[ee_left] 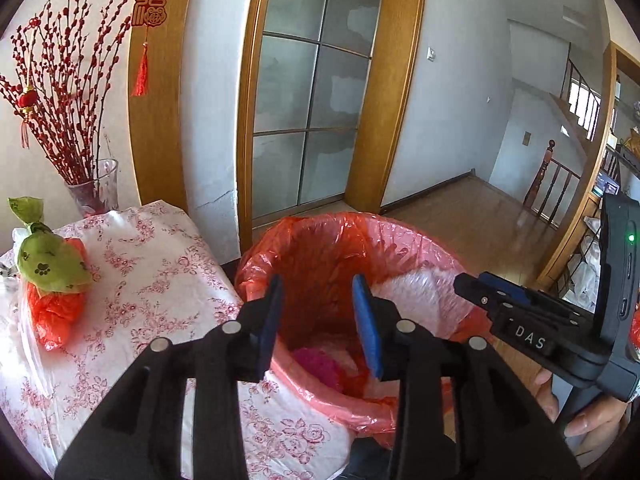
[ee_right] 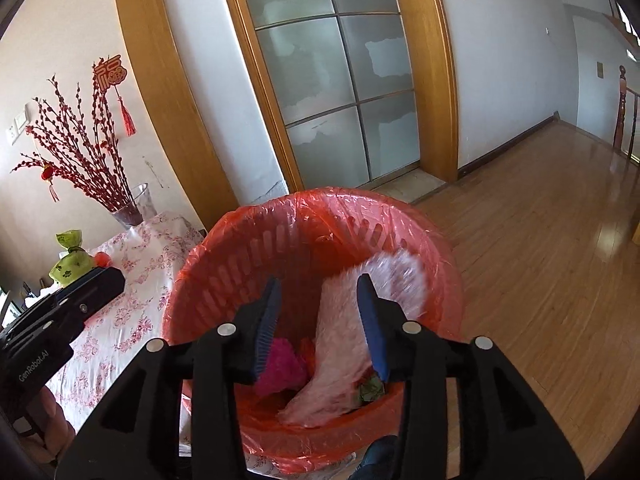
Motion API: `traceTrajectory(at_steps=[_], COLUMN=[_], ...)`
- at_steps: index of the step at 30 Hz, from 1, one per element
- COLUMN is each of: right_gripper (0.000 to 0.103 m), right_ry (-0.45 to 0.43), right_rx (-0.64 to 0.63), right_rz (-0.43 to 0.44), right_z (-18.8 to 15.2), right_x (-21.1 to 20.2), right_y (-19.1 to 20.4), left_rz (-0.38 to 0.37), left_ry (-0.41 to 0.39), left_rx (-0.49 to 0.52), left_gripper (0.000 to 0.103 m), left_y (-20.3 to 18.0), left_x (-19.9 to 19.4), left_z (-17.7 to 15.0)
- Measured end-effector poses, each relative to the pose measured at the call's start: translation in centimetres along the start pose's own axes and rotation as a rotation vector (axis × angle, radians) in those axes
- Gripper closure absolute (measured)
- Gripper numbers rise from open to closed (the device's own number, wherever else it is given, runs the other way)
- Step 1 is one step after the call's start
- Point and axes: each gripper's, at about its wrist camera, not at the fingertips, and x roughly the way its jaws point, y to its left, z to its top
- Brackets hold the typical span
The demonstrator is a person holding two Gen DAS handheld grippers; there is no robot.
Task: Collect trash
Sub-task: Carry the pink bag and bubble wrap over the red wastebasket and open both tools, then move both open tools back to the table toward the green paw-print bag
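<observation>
Both grippers hang over the red-lined waste basket (ee_left: pixel 360 280), which stands against the table with the floral cloth (ee_left: pixel 140 280); the left gripper (ee_left: pixel 320 320) and right gripper (ee_right: pixel 320 320) each have jaws parted with nothing pinched between the blue pads. Right wrist view alone shows the basket's depth: a pale plastic bag (ee_right: pixel 344 340) lying down the near wall, a magenta crumpled piece (ee_right: pixel 280 364) left of it, a green scrap (ee_right: pixel 370 390) at the bottom. Left wrist view alone shows, left of the basket on the cloth, a green paw-print bag (ee_left: pixel 48 256) resting on a red plastic bag (ee_left: pixel 56 312).
</observation>
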Motion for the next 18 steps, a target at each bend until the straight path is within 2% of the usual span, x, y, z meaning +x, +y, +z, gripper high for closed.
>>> traceTrajectory(at_steps=[3,4,6,11,18], right_gripper=[0.060,0.055,0.049,0.036,0.036], right_ry=[-0.005,-0.007,-0.013,-0.014,-0.001], right_rx=[-0.009,-0.012,-0.022,-0.079,-0.153], right_rz=[-0.012,-0.011,-0.006,0.011,0.087], right_z=[-0.1,-0.2,-0.3,-0.6,-1.4], right_x=[-0.3,-0.4,-0.7,-0.9,-0.8], right_y=[0.0,0.1,0.5,2.9,7.6], left_rz=[0.048,0.063,0.105,0.213,0.383], left_ry=[-0.016,-0.020,-0.030,-0.046,-0.065], left_rx=[-0.011,-0.015,-0.022,-0.043,-0.078], left_gripper=[0.052,0.051,0.042,0.036,0.029], left_y=[1.0,1.4,2.1,4.3,8.7], left_x=[-1.2,-1.6,-2.5,-5.0,-9.1], left_z=[-0.4,-0.5,-1.0,-2.1,-3.7])
